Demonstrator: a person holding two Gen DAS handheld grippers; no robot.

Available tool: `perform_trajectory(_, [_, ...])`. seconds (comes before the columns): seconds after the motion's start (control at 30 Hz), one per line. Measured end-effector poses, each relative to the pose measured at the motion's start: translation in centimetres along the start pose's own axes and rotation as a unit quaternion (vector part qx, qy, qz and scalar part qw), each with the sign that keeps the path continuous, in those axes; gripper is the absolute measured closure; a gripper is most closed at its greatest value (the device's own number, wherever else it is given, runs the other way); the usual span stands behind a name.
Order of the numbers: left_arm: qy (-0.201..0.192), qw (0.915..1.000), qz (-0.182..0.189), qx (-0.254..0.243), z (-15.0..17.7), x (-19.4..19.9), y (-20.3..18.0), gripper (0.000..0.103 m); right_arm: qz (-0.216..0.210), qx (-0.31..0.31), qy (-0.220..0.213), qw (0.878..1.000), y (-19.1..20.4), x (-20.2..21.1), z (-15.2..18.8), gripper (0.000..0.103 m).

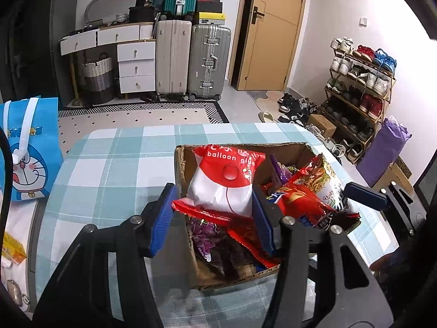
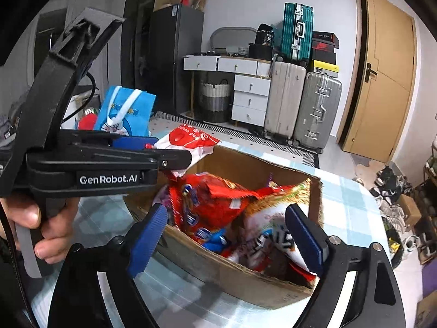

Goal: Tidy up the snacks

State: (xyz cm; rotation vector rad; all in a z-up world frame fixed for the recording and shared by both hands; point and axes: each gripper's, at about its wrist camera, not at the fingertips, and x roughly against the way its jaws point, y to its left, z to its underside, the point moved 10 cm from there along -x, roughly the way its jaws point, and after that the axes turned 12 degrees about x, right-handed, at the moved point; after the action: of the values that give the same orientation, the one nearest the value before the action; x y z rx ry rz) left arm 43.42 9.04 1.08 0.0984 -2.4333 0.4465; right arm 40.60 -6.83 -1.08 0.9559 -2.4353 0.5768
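Observation:
A cardboard box stands on the table's checked cloth, with several snack bags in it. My left gripper is shut on a red-and-white snack bag and holds it upright over the box's left part. In the right wrist view the same bag sticks out past the left gripper, seen from the side. My right gripper stands wide open over the box's near right end. Below it lie a red bag and a noodle bag, untouched by the pads.
A blue cartoon gift bag stands off the table's left side. A hand grips the left gripper's handle. Beyond the table are a rug, drawers, suitcases, a shoe rack and a door.

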Motion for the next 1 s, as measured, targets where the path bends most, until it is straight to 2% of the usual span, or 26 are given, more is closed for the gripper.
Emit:
perform_trajectory(0.07, [-0.001,1.0,0.006,0.0,0.1,0.0,-0.3,0.024,-0.003,-0.01,0.0,1.0,-0.5,0.3,0.5,0.005])
perform_trajectory(0.1, [-0.008,0.9999,0.008,0.0,0.1,0.3,-0.4,0.02,-0.004,-0.016,0.0,1.0,-0.7,0.5,0.8,0.005])
perform_trajectory(0.3, [-0.013,0.9998,0.011,-0.011,0.6,1.5,-0.8,0.015,0.007,-0.034,0.002,0.999,-2.0,1.2,1.8,0.002])
perform_trajectory(0.4, [-0.027,0.9996,0.01,-0.008,0.9,2.6,-0.5,0.001,0.008,-0.043,0.0,0.999,-2.5,1.8,2.3,0.001])
perform_trajectory(0.8, [-0.089,0.996,0.002,-0.004,3.9,7.9,1.4,0.0,0.011,-0.096,-0.043,0.994,-4.2,5.3,4.5,0.001])
perform_trajectory(1.0, [-0.101,0.9948,-0.006,0.011,6.3,9.3,2.5,0.0,0.009,-0.101,-0.061,0.993,-4.2,7.1,5.4,0.001])
